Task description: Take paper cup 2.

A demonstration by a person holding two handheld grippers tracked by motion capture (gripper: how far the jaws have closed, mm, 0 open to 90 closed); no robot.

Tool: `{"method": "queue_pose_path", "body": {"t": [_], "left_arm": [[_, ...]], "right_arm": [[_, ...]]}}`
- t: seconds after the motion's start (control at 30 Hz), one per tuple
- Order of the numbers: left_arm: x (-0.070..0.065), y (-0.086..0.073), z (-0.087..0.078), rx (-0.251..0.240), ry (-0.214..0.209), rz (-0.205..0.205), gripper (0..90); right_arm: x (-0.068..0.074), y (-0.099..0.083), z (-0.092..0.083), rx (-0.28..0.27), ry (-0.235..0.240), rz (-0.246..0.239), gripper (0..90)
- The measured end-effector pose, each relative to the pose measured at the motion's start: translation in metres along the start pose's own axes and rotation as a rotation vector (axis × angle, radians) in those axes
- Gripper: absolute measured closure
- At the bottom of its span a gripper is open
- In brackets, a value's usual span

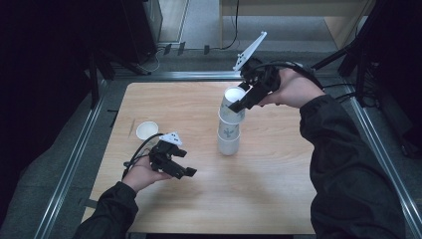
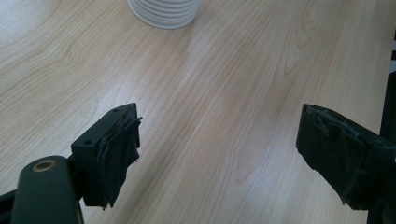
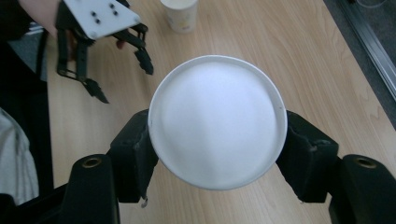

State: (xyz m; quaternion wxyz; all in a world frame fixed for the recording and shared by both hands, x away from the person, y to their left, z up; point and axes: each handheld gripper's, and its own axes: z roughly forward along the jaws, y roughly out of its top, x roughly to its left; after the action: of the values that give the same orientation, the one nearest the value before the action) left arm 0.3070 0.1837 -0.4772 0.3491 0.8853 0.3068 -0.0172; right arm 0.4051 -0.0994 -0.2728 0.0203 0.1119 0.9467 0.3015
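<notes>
The top cup [image 1: 232,97] is clamped by the right gripper [image 1: 247,101] directly above the upright stack [image 1: 228,135]; the left gripper [image 1: 180,167] is held apart, empty.

Paper cups in stack [image 1: 229,132]: three, topmost cup [image 1: 233,102] clamped in one tool. Lone cup [image 1: 147,130]: one, upright, apart. Tools: two, left [image 1: 181,167] and right [image 1: 244,102]. Bench [image 1: 278,199]: one.
</notes>
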Motion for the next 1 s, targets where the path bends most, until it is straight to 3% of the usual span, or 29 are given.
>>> {"method": "queue_pose_path", "body": {"t": [0.33, 0.47, 0.8, 1.0], "left_arm": [[0.003, 0.0, -0.005, -0.03, 0.007, -0.013, 12.8], [0.003, -0.001, -0.007, -0.04, 0.008, -0.016, 12.9], [0.002, 0.0, -0.007, -0.055, 0.005, -0.016, 12.9], [0.004, 0.001, -0.007, -0.074, -0.003, -0.019, 13.0]], "right_arm": [[0.021, -0.008, -0.004, -0.011, 0.068, -0.021, 35.0], [0.03, -0.018, 0.003, 0.002, 0.064, -0.035, 35.0], [0.046, -0.04, 0.02, -0.066, 0.079, -0.056, 35.2], [0.05, -0.056, 0.037, -0.092, 0.094, -0.037, 35.2]]}}
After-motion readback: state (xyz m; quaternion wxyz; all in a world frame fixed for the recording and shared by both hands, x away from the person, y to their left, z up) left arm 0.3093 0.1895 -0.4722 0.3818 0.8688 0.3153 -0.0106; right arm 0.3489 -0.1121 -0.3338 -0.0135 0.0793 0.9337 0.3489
